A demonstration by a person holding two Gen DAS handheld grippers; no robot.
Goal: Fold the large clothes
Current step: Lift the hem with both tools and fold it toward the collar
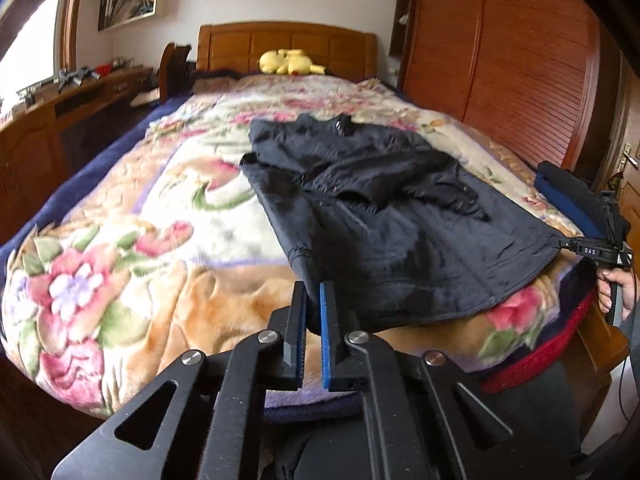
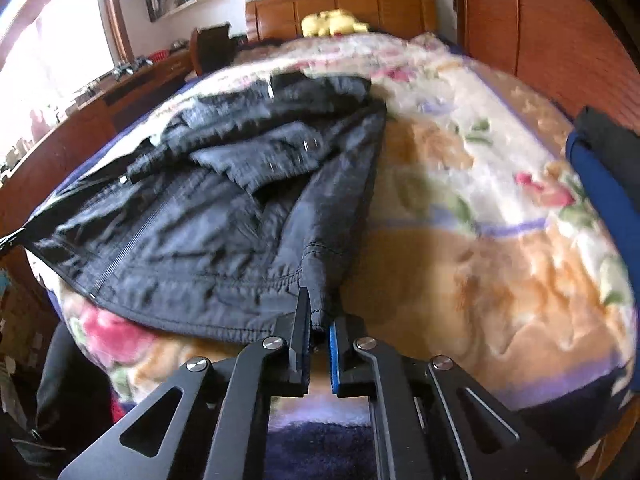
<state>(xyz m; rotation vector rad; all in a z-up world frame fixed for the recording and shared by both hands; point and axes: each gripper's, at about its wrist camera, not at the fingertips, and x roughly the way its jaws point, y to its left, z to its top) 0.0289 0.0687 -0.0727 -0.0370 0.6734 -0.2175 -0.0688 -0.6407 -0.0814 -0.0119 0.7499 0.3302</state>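
Note:
A black jacket point(image 1: 384, 216) lies spread on the floral blanket point(image 1: 160, 216), sleeves folded across its body, zipper running down the front. My left gripper point(image 1: 313, 292) is shut on the jacket's near left hem corner. In the right wrist view, my right gripper point(image 2: 320, 320) is shut on the jacket's point(image 2: 208, 216) near right hem corner. The right gripper also shows in the left wrist view point(image 1: 576, 246), gripping the hem at the bed's right edge. The hem is stretched between the two grippers.
A yellow plush toy point(image 1: 286, 62) lies by the wooden headboard point(image 1: 288, 46). A wooden wardrobe point(image 1: 500, 52) stands on the right, a desk point(image 1: 80, 92) on the left. A dark and blue folded pile point(image 2: 604, 168) sits at the bed's right edge.

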